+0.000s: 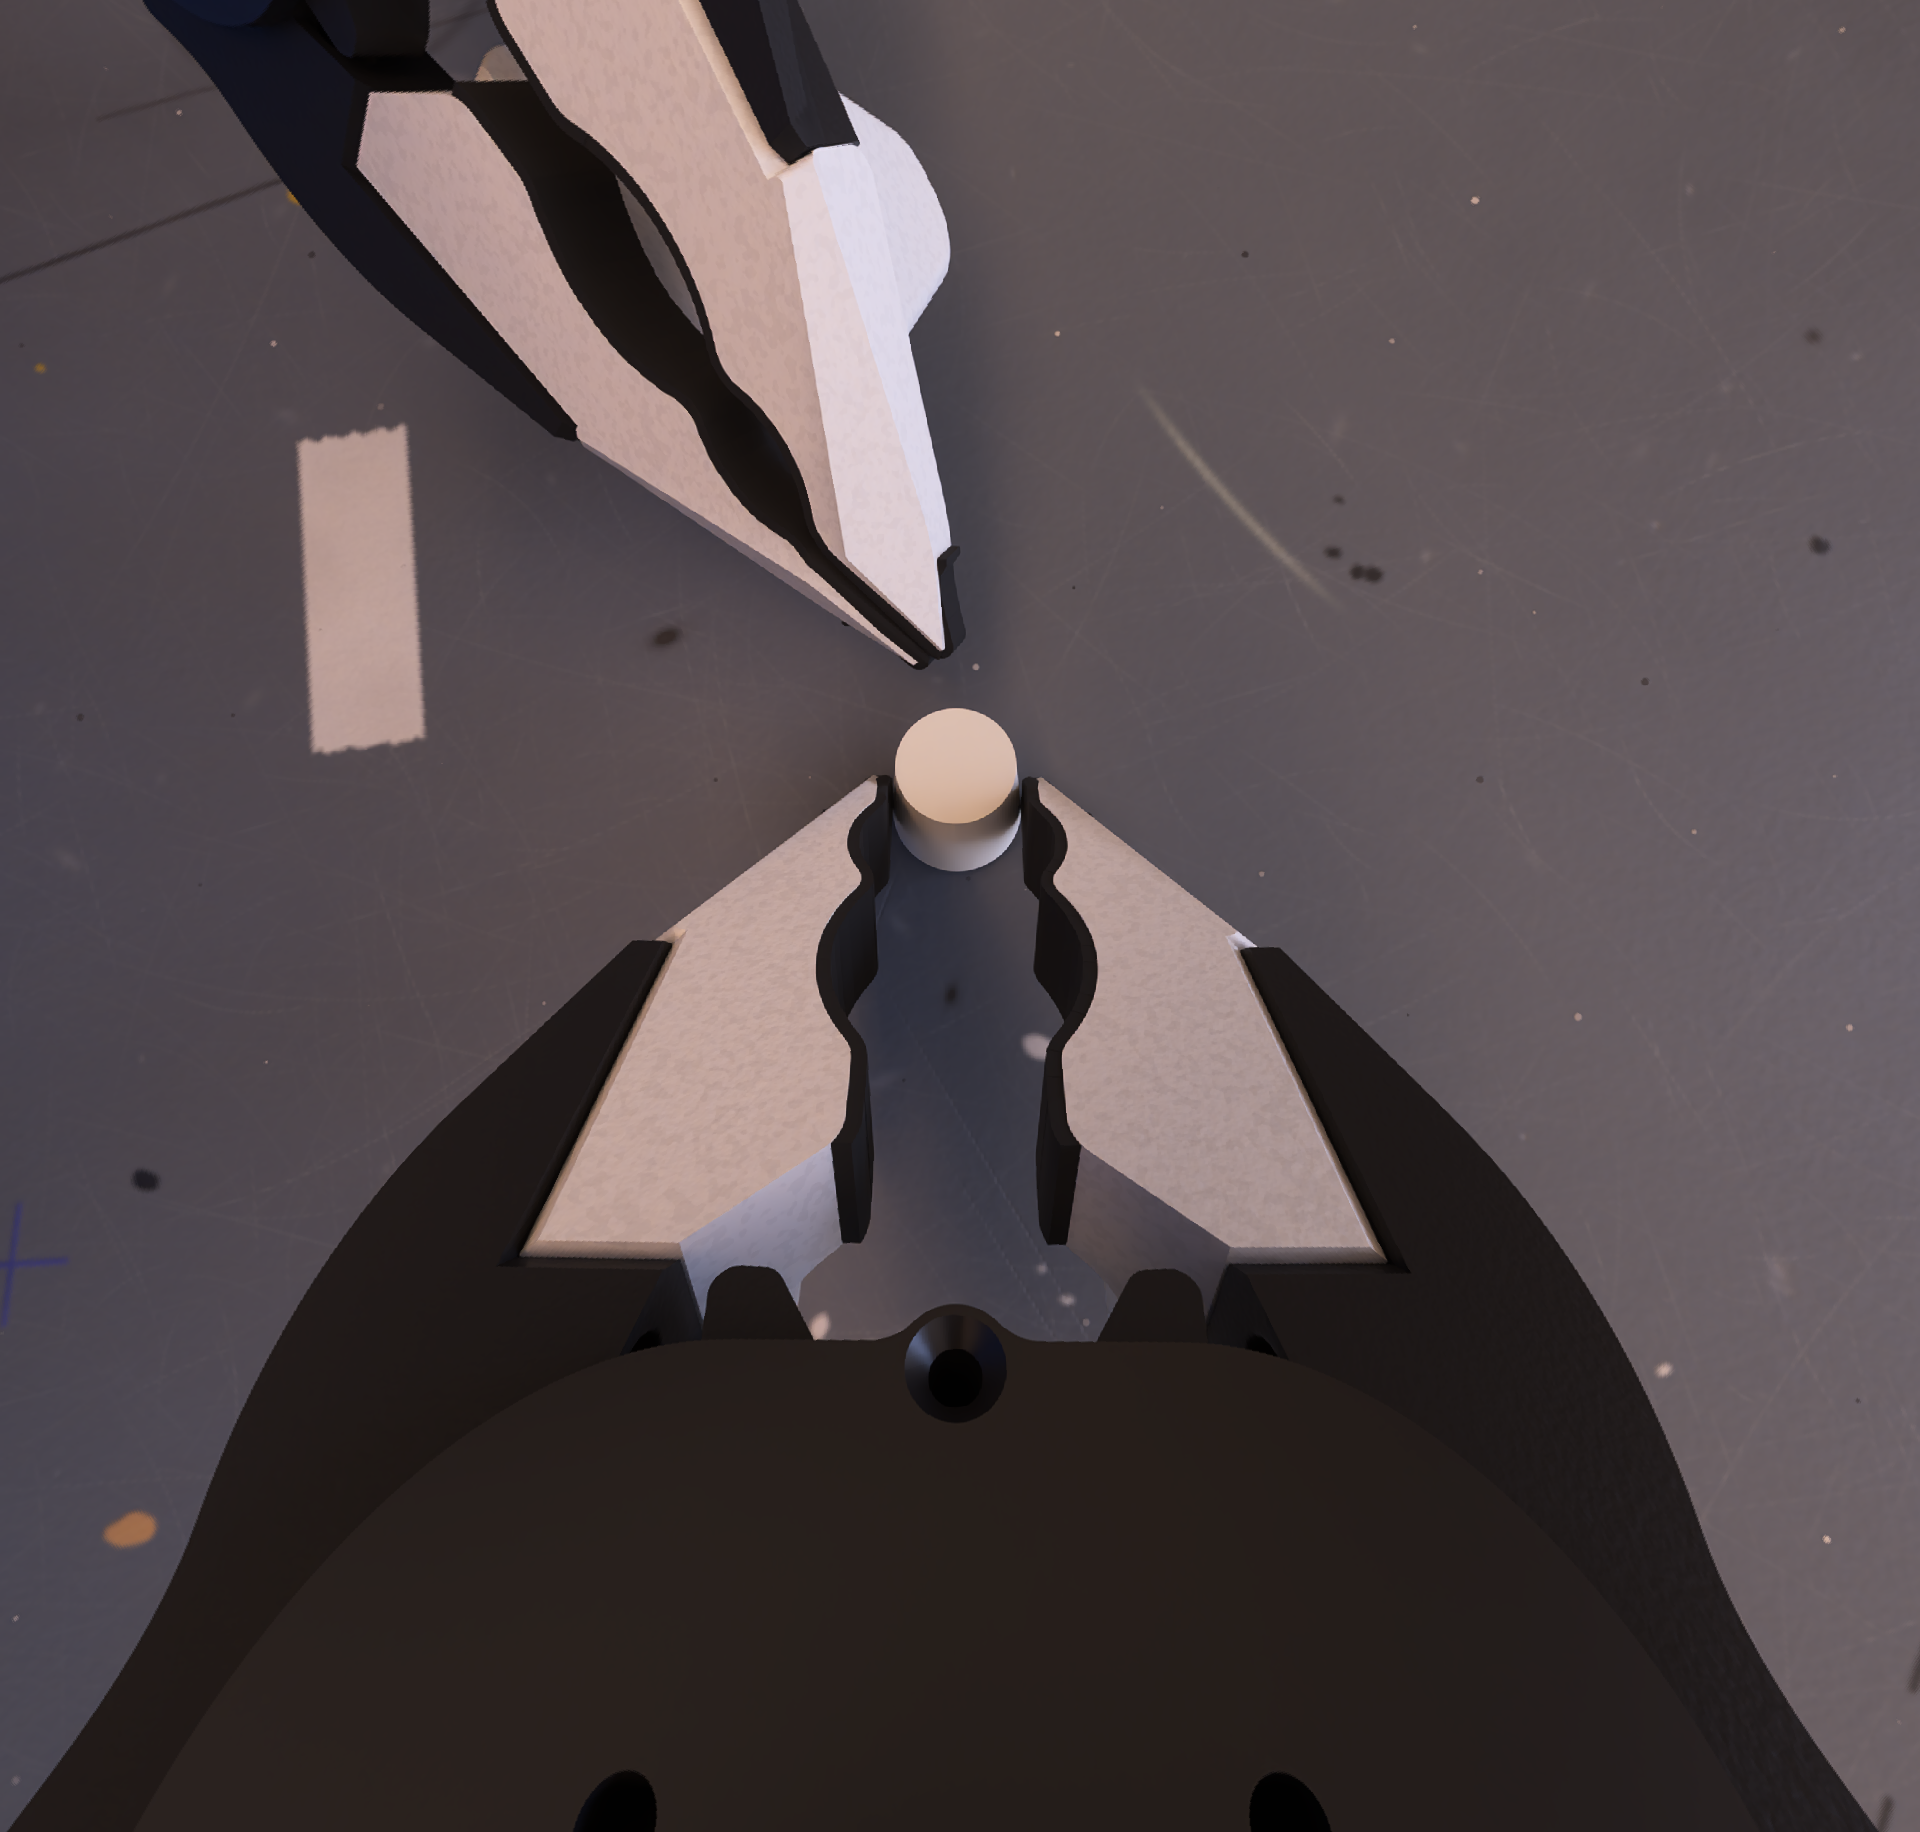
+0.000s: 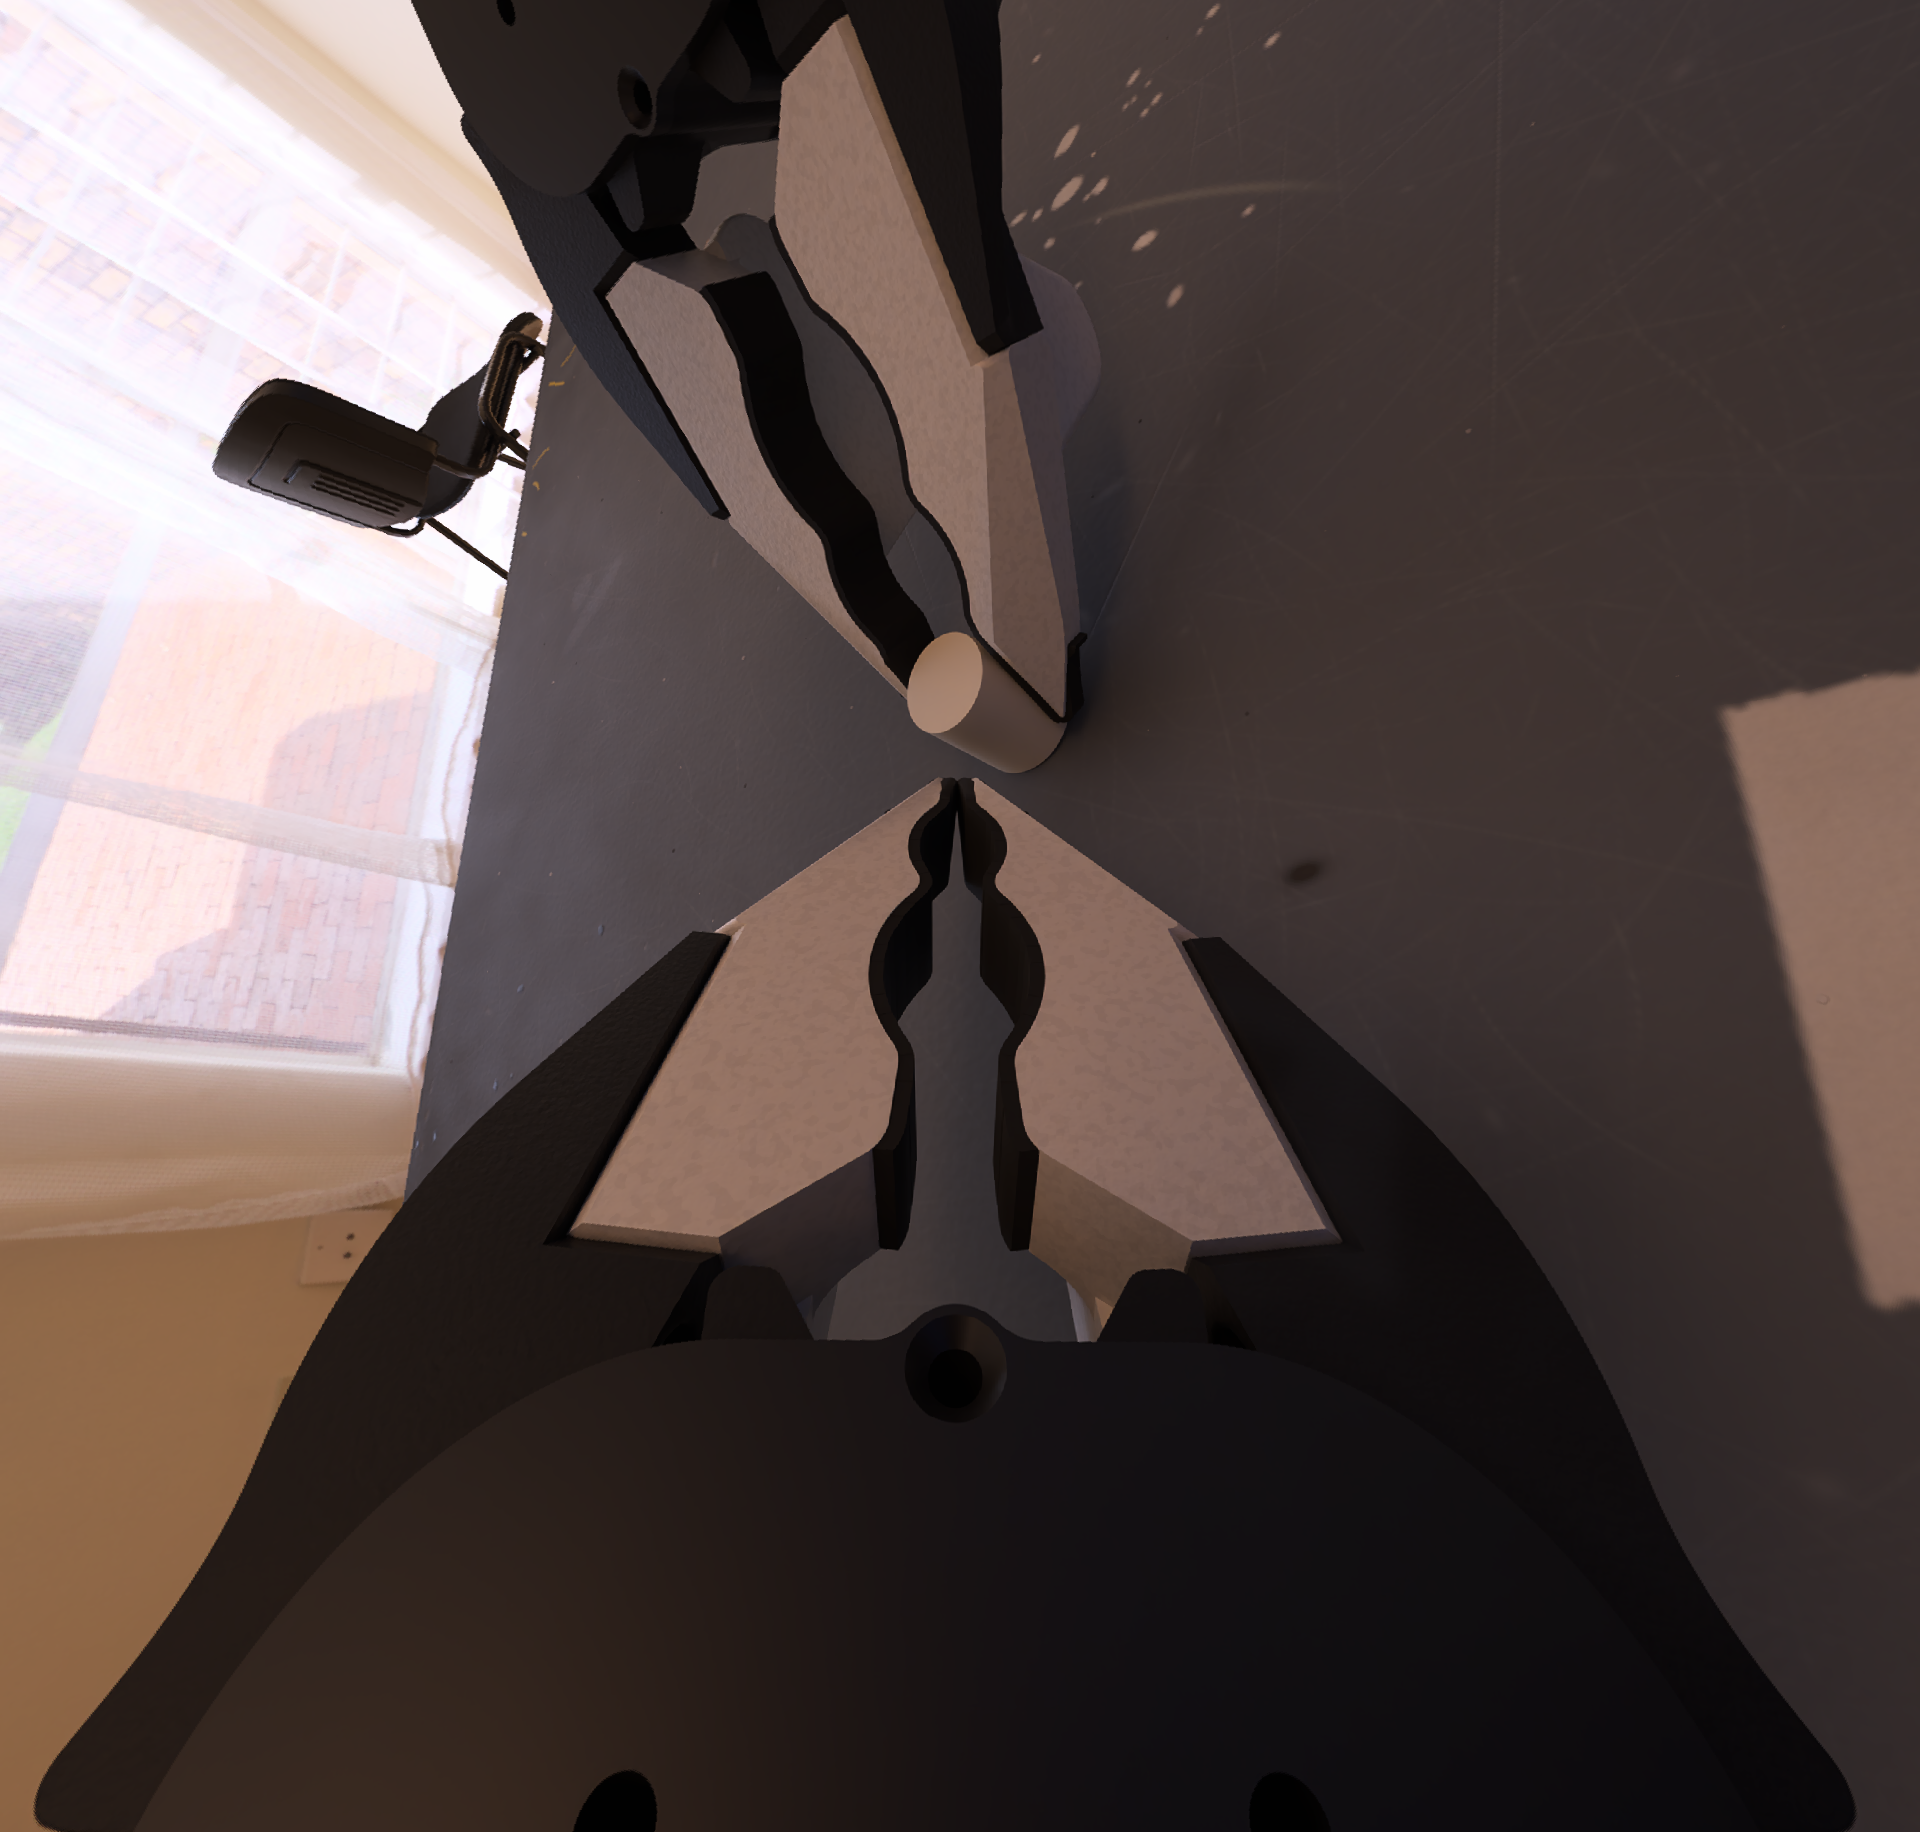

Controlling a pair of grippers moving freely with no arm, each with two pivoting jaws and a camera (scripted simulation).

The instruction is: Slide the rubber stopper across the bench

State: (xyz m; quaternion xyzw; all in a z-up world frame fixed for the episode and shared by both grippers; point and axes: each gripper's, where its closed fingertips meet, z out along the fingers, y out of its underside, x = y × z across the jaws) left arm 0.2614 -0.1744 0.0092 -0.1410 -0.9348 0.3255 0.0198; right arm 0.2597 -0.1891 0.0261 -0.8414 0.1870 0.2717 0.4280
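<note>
Scuffed dark grey bench (image 1: pixel 1455 224) under both my grippers, paint specks all over.

Up close, my left gripper (image 1: pixel 956 795) has its tips pinched on the pale rubber stopper (image 1: pixel 954 769), which stands upright on the bench. Just past it sits my right gripper (image 1: pixel 932 639), tips pressed together on nothing, near the stopper but not touching. Further left is a strip of pale tape (image 1: pixel 361 587), and a window (image 2: pixel 208 639) beyond the bench edge.
</note>
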